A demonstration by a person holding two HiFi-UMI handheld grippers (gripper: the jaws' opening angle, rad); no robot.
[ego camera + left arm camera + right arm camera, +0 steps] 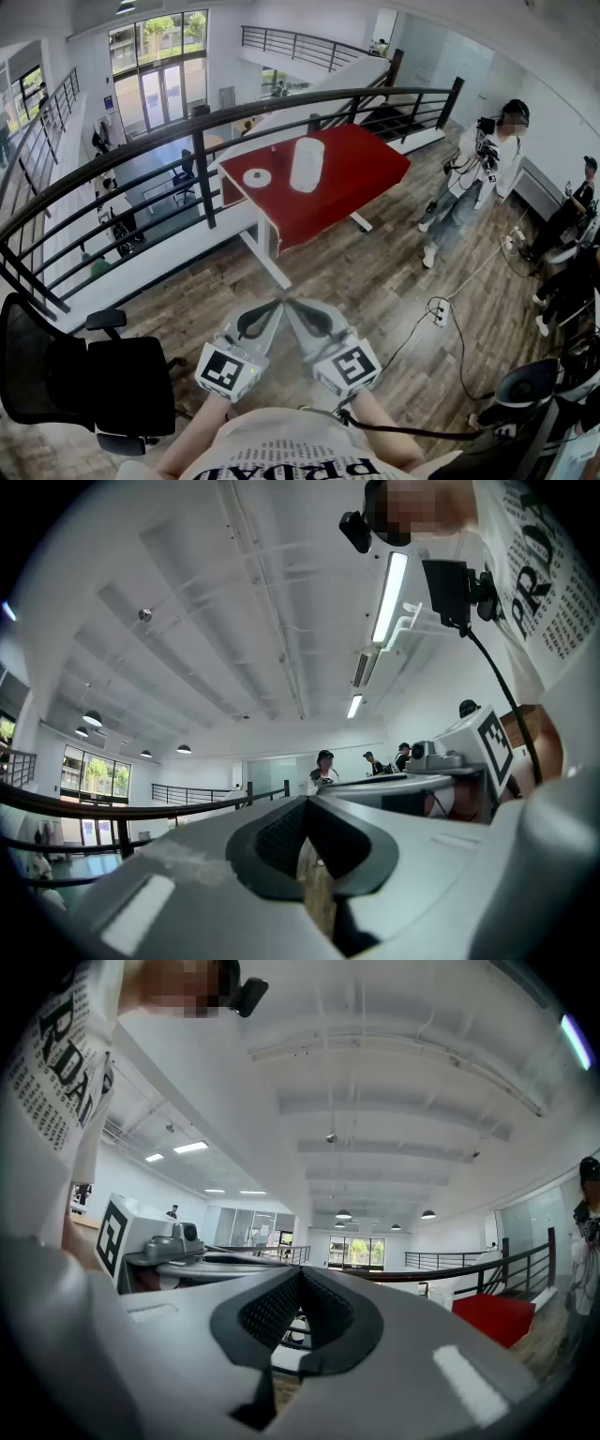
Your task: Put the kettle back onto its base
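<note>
A tall white kettle (307, 164) stands upright on the red table (366, 183), well ahead of me. Its round white base (257, 177) lies just to the kettle's left, apart from it. My left gripper (277, 304) and right gripper (290, 304) are held close to my body, far short of the table, their tips almost touching each other. Both are shut with nothing between the jaws. The left gripper view shows the left gripper (305, 802) with its jaws together, and the right gripper view shows the same of the right gripper (301, 1274). A corner of the red table (494, 1317) is at that view's right.
A black railing (202, 141) runs behind and left of the table above a lower floor. A black office chair (103, 384) stands at my left. A person (478, 169) stands right of the table. A power strip and cables (439, 314) lie on the wooden floor.
</note>
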